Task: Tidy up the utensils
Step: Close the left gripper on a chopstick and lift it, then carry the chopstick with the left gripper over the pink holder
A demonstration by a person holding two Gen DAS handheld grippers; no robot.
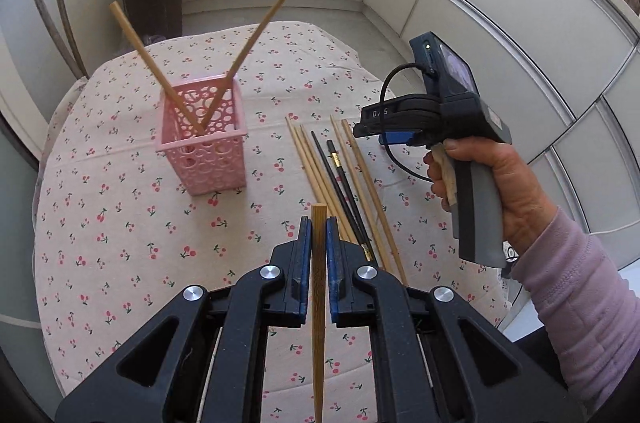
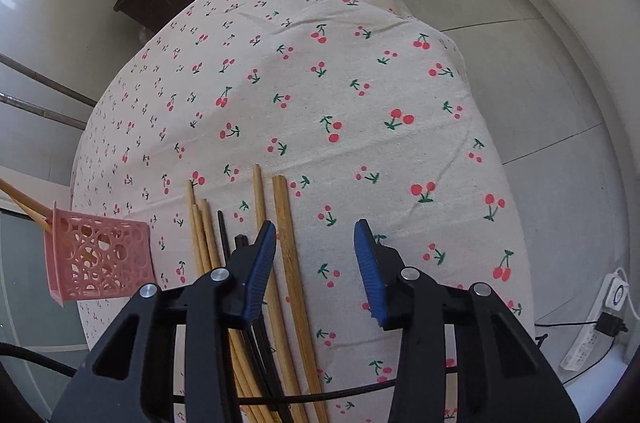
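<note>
Cherry-print tablecloth [image 1: 120, 223] carries the pink perforated plastic holder [image 1: 204, 139], two sticks already leaning inside. Left gripper [image 1: 319, 243] clamps a bamboo chopstick [image 1: 319, 303] lengthwise, ready to drop in; right gripper [image 2: 316, 263] hovers, jaws spread, over the loose chopsticks [image 2: 288, 243] beside the holder.

1. The pink basket [image 1: 202, 139] looks like smooth, perforated plastic.
2. The chopsticks [image 1: 320, 179] lying flat are matt pale wood; two look glossy black.
3. The tablecloth [image 2: 320, 83] is matt woven cloth printed with cherries.
</note>
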